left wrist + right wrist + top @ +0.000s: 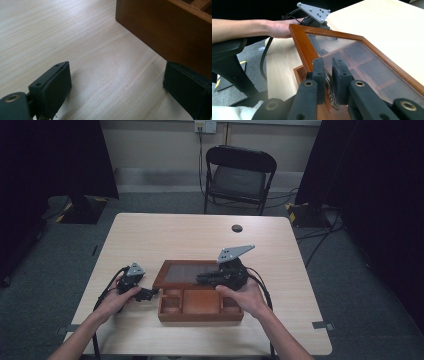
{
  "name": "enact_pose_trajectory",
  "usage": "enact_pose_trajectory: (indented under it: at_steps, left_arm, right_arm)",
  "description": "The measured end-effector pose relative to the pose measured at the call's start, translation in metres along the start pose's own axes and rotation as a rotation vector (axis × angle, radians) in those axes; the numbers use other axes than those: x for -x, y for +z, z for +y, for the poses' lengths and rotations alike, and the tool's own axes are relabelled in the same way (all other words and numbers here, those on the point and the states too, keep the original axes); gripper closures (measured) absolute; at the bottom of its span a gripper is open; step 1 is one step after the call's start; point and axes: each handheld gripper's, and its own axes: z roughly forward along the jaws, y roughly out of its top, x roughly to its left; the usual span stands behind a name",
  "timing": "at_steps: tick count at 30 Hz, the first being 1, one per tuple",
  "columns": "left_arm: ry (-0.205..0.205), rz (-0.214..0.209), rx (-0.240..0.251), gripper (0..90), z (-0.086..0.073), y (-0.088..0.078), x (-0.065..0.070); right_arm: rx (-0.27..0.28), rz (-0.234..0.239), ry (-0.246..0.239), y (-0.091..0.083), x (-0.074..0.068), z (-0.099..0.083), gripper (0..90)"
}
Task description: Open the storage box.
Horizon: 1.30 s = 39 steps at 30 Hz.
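Wooden box [200,312] lid [367,62] (part-raised) pinched by right tool [329,75].

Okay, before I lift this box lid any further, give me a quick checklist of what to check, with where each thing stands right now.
1. Right gripper clamped on the lid's metal handle: ok, the jaws stand close on either side of it.
2. Lid raised off the wooden box: ok, tilted up at its front edge.
3. Left gripper bracing the box: not ok, jaws open with bare table between them; one fingertip sits by the box wall.
4. Contact between that fingertip and the wall: cannot tell.
5. Compartments free of things: ok for those in the high view.
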Motion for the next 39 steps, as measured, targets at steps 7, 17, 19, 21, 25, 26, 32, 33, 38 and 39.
enact_pose_trajectory:
  at_steps: [7, 17, 19, 21, 25, 26, 32, 33, 38, 39]
  left_arm:
    - [-0.002, 0.004, -0.004, 7.2, 0.000, 0.000, 0.000]
    - [0.008, 0.005, -0.013, 6.6, 0.001, 0.000, 0.000]
    - [0.005, 0.005, -0.011, 6.6, 0.001, 0.000, 0.000]
    - [0.005, 0.004, -0.011, 6.6, 0.001, 0.000, 0.000]
    - [0.006, 0.004, -0.011, 6.6, 0.001, 0.000, 0.000]
    - [0.006, 0.004, -0.011, 6.6, 0.001, 0.000, 0.000]
    - [0.005, 0.005, -0.011, 6.6, 0.001, 0.000, 0.000]
    - [0.005, 0.005, -0.011, 6.6, 0.001, 0.000, 0.000]
    - [0.006, 0.005, -0.011, 6.7, 0.001, 0.000, 0.000]
    - [0.006, 0.005, -0.011, 6.6, 0.001, 0.000, 0.000]
  right_arm:
    - [0.002, -0.005, 0.006, -0.001, 0.001, 0.002, 81.9]
    - [0.016, -0.009, 0.014, -0.003, 0.004, 0.009, 82.0]
    - [0.016, -0.009, 0.017, -0.003, 0.005, 0.010, 81.9]
    - [0.017, -0.010, 0.015, -0.003, 0.005, 0.010, 81.9]
    - [0.012, -0.012, 0.011, -0.004, 0.005, 0.012, 82.0]
    - [0.012, -0.012, 0.011, -0.004, 0.005, 0.012, 82.0]
    - [0.012, -0.018, 0.008, -0.005, 0.006, 0.015, 82.0]
    - [0.012, -0.018, 0.008, -0.005, 0.006, 0.015, 82.0]
    - [0.019, -0.015, 0.014, -0.005, 0.008, 0.017, 82.0]
    - [0.019, -0.012, 0.015, -0.005, 0.009, 0.017, 82.0]
